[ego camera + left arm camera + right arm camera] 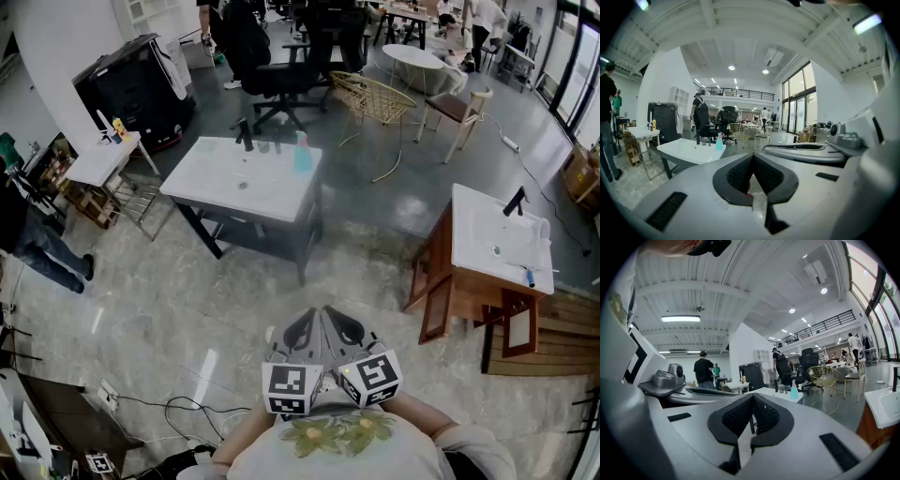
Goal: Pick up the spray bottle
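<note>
As overhead shows, spray bottle [302, 155] (teal), basin [497, 236]

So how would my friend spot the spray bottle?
Find the white sink table in the middle of the floor. The spray bottle stands at its far right corner. It is the only light-blue thing there; the faucet nearby is black.

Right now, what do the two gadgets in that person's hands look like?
Both the left gripper and the right gripper have pale grey plastic shells with black ribbed pads. Each carries a cube with black-and-white square markers. The person wears a light top with a green and yellow print.
</note>
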Tool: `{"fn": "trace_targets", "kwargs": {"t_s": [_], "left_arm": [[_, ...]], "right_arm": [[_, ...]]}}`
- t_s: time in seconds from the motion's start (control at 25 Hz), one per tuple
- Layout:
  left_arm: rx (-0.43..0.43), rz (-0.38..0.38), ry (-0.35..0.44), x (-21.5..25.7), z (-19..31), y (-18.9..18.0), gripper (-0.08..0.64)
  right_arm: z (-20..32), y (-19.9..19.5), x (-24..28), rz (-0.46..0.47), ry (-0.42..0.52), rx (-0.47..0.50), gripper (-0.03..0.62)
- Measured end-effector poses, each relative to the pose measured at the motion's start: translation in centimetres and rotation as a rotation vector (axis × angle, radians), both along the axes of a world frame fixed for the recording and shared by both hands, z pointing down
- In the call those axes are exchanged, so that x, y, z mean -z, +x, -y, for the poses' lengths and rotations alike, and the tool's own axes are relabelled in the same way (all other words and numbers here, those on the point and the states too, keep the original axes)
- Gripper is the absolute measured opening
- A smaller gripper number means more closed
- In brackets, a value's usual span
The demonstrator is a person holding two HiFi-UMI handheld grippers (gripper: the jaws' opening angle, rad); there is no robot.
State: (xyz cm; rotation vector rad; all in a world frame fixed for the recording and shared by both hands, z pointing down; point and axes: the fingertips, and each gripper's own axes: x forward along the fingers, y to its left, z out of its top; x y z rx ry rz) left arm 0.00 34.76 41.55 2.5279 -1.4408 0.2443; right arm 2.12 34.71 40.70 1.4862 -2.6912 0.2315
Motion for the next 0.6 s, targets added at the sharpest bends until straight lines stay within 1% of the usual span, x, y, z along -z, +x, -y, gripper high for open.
{"fn": "trace_targets", "kwargs": {"t_s": [0.2, 0.4, 0.6], "left_arm": [[0.004, -0.003, -0.001, -0.11, 0.14, 0.19, 0.009], [-0.004, -0.002, -0.006, -0.23, 0.1, 0.55, 0.009], [-0.01, -0.005, -0.01, -0.43, 0.31, 0.6, 0.009]], "right_arm": [[-0.2, 0.23, 0.02, 0.006, 0.006, 0.005, 0.023], [-0.09, 0.59, 0.0, -0.015, 0.021, -0.013, 0.023], [0.03, 0.56, -0.31, -0.012, 0.012, -0.016, 0.023]]}}
